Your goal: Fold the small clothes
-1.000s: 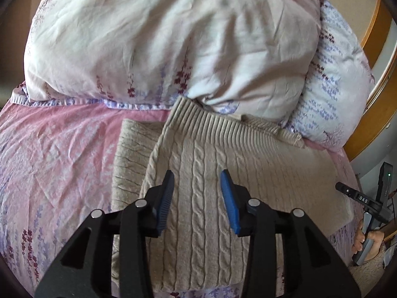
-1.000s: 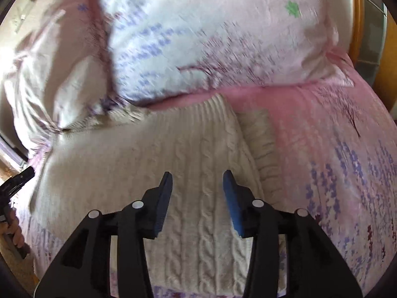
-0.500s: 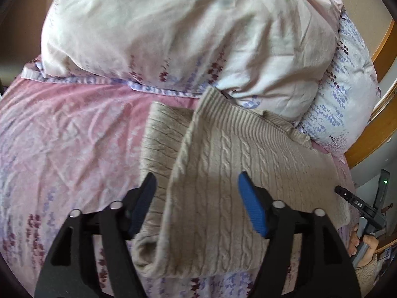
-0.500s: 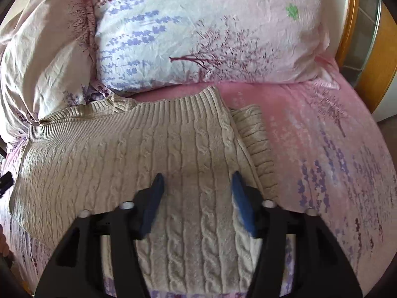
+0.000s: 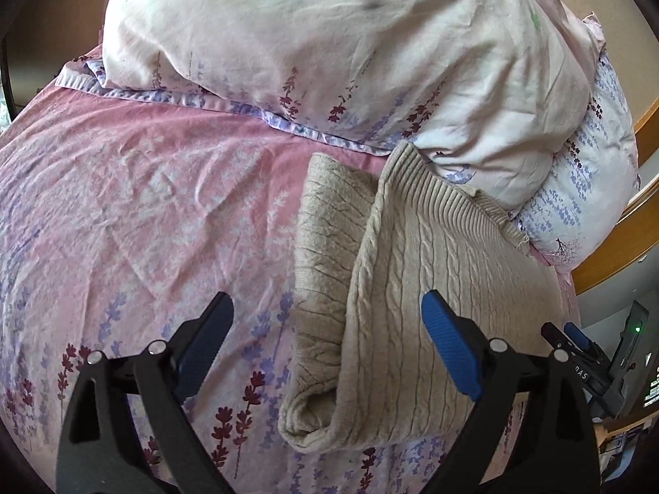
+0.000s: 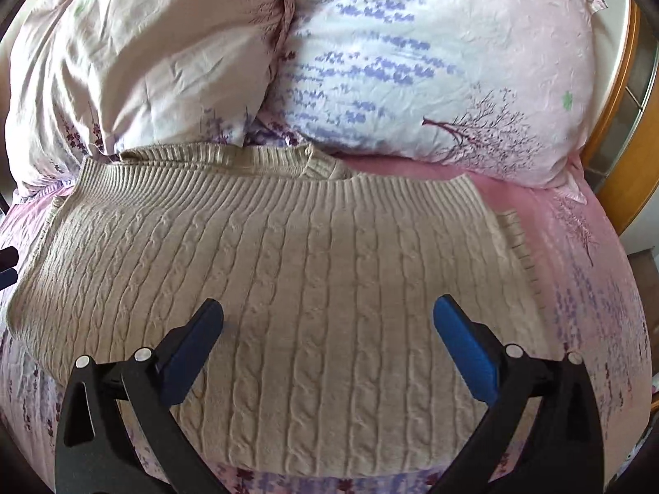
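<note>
A beige cable-knit sweater (image 6: 313,271) lies folded on the pink bedsheet (image 5: 136,206), its ribbed hem toward the pillows. In the left wrist view the sweater (image 5: 412,288) shows its folded left edge, with an under layer sticking out beside it. My left gripper (image 5: 327,346) hovers over that edge, jaws opening wide, nothing pinched between them. My right gripper (image 6: 327,341) hangs above the middle of the sweater, jaws also opening wide and empty. The right gripper (image 5: 570,339) shows small at the right edge of the left wrist view.
Two floral pillows (image 6: 412,61) press against the sweater's far edge. A wooden bed frame (image 5: 618,243) runs along the right. Bare pink sheet (image 6: 585,271) lies right of the sweater, and more of it spreads to the left in the left wrist view.
Both grippers have opened from narrow to wide over the sweater. The left one slid toward the sweater's left edge; the right one shifted sideways, so the whole folded sweater now shows.
</note>
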A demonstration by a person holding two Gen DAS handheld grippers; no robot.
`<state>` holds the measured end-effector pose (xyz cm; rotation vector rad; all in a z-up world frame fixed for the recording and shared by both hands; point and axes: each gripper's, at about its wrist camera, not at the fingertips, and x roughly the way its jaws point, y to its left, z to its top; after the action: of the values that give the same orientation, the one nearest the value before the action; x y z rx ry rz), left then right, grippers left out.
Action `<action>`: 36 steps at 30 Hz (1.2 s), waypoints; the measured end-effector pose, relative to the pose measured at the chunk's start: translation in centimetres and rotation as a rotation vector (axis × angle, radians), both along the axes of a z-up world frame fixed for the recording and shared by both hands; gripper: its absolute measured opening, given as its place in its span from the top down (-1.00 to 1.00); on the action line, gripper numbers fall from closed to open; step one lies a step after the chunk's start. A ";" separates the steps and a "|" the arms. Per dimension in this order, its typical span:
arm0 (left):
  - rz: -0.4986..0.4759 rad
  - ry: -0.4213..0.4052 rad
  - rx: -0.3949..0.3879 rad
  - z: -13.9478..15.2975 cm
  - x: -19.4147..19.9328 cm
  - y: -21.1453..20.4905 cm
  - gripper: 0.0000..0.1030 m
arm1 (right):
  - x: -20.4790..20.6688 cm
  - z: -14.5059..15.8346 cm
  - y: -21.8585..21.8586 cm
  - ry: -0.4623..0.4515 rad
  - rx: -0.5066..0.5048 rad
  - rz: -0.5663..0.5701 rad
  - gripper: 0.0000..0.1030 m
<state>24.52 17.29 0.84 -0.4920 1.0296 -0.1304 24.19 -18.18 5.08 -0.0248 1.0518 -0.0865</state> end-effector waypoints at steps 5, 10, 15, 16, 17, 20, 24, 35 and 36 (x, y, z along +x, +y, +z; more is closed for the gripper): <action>-0.034 0.011 0.008 -0.6 0.7 -1.4 -0.79 | 0.5 -0.9 0.0 0.005 0.008 -0.015 -0.97; -0.057 0.016 0.044 -1.0 1.4 -2.8 -0.79 | 0.6 -1.9 -0.2 0.021 0.027 -0.020 -0.97; -0.065 0.010 0.018 -0.9 1.8 -3.3 -0.39 | 0.7 -2.0 -0.3 0.024 0.036 -0.019 -0.97; -0.054 0.013 0.005 -0.9 1.9 -3.3 -0.33 | 0.7 -2.0 -0.2 0.022 0.036 -0.018 -0.97; -0.045 0.017 -0.016 -0.9 2.0 -3.2 -0.21 | 0.6 -2.0 -0.2 0.021 0.036 -0.017 -0.97; -0.015 0.036 -0.099 -1.4 2.2 -2.3 0.23 | 0.8 -2.1 -0.4 0.021 0.041 -0.013 -0.97; 0.019 0.064 -0.205 -2.1 2.3 -1.5 0.39 | 0.9 -2.2 -0.4 0.020 0.041 -0.008 -0.97; 0.010 0.026 -0.356 0.4 2.6 -3.9 0.61 | 1.0 -1.6 -1.2 0.023 0.056 0.006 -0.97; -0.002 0.007 -0.380 1.3 2.6 -4.4 0.61 | 0.9 -1.5 -1.6 0.017 0.053 -0.002 -0.97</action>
<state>27.10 12.91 2.18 -0.8361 1.0159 -0.3298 25.08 -19.76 3.60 0.0237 1.0711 -0.0599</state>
